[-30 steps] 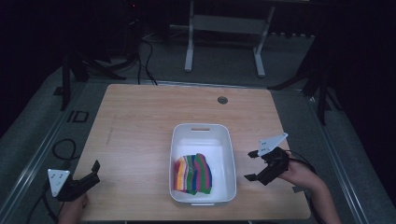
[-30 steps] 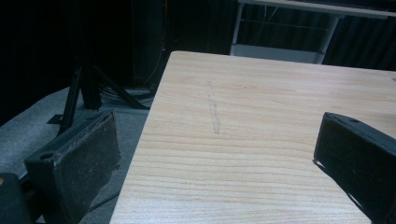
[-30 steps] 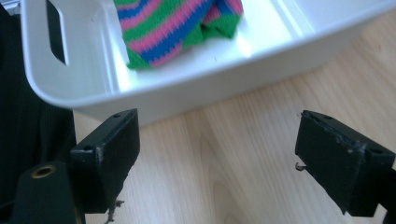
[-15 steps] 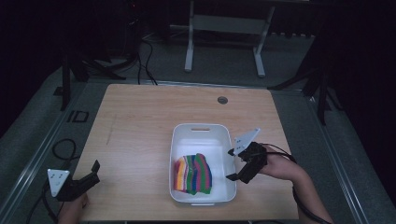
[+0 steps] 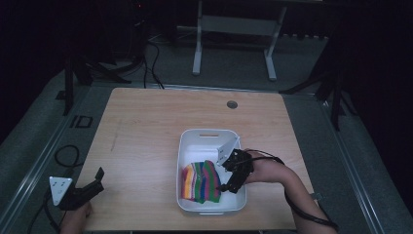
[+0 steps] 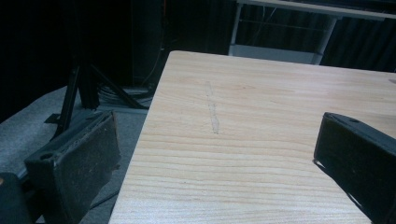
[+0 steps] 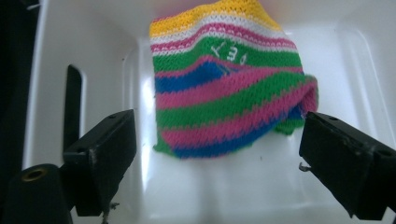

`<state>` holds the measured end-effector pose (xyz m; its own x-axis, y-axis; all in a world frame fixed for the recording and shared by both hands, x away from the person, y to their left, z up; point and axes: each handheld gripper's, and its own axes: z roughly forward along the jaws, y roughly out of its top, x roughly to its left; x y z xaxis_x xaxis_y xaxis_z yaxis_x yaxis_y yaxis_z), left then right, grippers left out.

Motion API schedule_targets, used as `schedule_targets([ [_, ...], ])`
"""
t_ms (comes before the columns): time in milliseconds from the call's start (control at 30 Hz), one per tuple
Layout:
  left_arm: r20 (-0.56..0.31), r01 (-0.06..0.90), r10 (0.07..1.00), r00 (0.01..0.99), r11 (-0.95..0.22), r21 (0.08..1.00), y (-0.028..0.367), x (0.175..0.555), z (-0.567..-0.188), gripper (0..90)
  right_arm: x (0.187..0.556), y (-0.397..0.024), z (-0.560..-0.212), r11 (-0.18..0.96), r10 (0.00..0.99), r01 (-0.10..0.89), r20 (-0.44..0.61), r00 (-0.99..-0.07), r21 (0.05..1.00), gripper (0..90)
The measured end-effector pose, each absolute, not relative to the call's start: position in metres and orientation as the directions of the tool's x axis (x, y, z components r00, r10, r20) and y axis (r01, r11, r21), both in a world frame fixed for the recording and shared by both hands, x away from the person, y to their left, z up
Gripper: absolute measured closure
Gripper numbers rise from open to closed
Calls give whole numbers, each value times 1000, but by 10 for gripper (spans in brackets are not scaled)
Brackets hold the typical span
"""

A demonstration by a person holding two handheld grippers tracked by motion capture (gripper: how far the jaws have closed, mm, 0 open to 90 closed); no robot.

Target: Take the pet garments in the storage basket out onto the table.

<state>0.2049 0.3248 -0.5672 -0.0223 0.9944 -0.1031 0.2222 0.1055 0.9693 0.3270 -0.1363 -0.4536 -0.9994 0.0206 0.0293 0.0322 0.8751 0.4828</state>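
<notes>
A white plastic bin (image 5: 186, 146) stands on the wooden table, right of centre. A folded striped knit cloth (image 5: 199, 181) in pink, green, blue and yellow lies in its near half. My right gripper (image 5: 228, 181) reaches over the bin's right rim, open, its jaws pointing down at the cloth. In the right gripper view the cloth (image 7: 224, 98) lies just beyond the spread jaws of the right gripper (image 7: 219, 154), with nothing between them. My left gripper (image 5: 95, 181) hovers open at the table's near left corner; in the left gripper view the left gripper (image 6: 219, 163) has bare wood between its jaws.
The wooden table (image 5: 146, 126) has a round cable grommet (image 5: 232, 104) near its far edge. A faint scratch (image 6: 212, 109) marks the wood ahead of the left gripper. Stands and cables sit on the grey floor around the table.
My right gripper has moved left from the table's right side to over the bin and dipped toward the cloth. The left gripper has stayed still.
</notes>
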Motion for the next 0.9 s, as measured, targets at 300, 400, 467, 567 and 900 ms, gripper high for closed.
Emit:
schedule_targets([
  [300, -104, 222, 994, -21, 106, 969, 325, 205, -567, 9, 333, -102, -472, 898, -2, 17, 44, -999, 440, 109],
  [400, -107, 222, 994, -20, 109, 969, 325, 205, -567, 9, 333, -90, -480, 909, -9, 12, 48, -999, 417, 109],
  [467, -109, 222, 994, -19, 110, 969, 325, 205, -567, 9, 333, -83, -484, 911, -17, 4, 47, -999, 411, 109],
  [567, -108, 222, 994, -19, 110, 969, 325, 205, -567, 9, 332, -73, -491, 915, -24, 0, 54, -998, 402, 109],
  [900, -108, 223, 994, -19, 110, 969, 326, 205, -567, 10, 322, -50, -516, 941, -48, -42, 9, -999, 337, 133],
])
